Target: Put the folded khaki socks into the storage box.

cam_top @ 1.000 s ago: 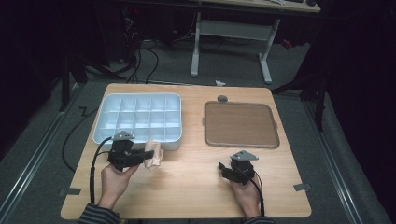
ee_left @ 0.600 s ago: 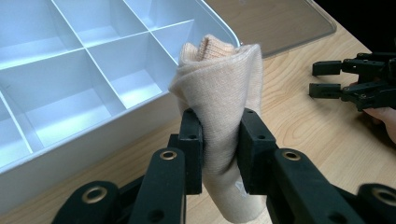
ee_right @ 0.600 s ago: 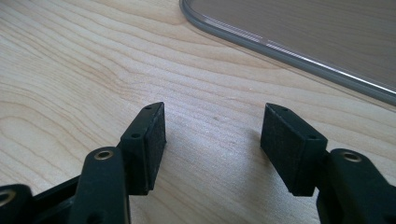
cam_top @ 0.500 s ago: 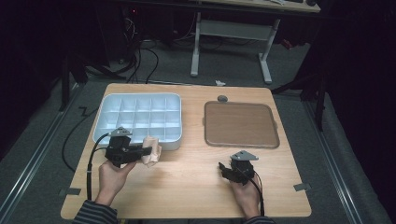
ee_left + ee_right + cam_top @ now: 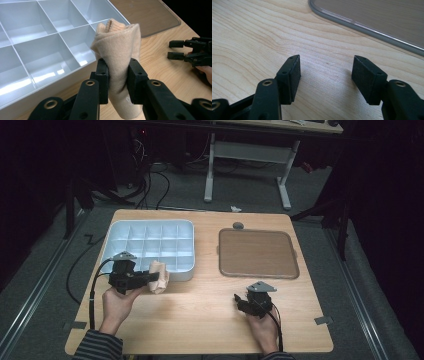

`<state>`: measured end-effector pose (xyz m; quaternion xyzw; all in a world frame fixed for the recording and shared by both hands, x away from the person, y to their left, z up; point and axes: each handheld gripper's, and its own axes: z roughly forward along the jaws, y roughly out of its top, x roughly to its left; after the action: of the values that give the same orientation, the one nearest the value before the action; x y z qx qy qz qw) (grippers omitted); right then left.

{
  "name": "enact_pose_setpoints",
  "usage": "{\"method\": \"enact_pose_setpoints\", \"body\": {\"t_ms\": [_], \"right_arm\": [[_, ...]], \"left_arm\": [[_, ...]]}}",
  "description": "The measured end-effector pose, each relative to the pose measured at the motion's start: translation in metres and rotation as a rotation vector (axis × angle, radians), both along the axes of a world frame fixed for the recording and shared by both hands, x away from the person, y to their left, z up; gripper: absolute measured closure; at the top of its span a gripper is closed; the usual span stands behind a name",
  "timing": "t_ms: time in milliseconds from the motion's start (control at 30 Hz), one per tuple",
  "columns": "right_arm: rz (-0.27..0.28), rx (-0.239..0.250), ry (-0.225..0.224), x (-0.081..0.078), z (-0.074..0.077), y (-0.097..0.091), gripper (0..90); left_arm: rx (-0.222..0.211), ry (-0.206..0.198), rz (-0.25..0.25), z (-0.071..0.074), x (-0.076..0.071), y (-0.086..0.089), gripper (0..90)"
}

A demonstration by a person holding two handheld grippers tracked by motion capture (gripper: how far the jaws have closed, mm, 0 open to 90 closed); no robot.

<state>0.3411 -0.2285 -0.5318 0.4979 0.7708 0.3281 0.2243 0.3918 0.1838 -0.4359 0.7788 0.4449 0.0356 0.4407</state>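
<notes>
While your left gripper (image 5: 117, 82) clamps the rolled beige cloth (image 5: 118, 50) upright, the divided tray (image 5: 150, 245) lies just beyond it; your right gripper (image 5: 325, 78) sits parted, empty.

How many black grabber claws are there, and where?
2. The left gripper squeezes a rolled beige sock beside the white divided tray. The right gripper rests open on the wooden table.

high view looks down on the table (image 5: 200, 315) — both gripper views sit close, sharing its wood.
</notes>
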Motion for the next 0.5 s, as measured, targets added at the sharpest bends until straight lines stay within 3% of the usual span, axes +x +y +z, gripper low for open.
{"method": "enact_pose_setpoints", "body": {"t_ms": [500], "right_arm": [[0.000,0.000,0.000,0.0000,0.0000,0.0000,40.1]], "left_arm": [[0.000,-0.018,-0.004,0.0079,0.0049,0.0018,74.3]]}}
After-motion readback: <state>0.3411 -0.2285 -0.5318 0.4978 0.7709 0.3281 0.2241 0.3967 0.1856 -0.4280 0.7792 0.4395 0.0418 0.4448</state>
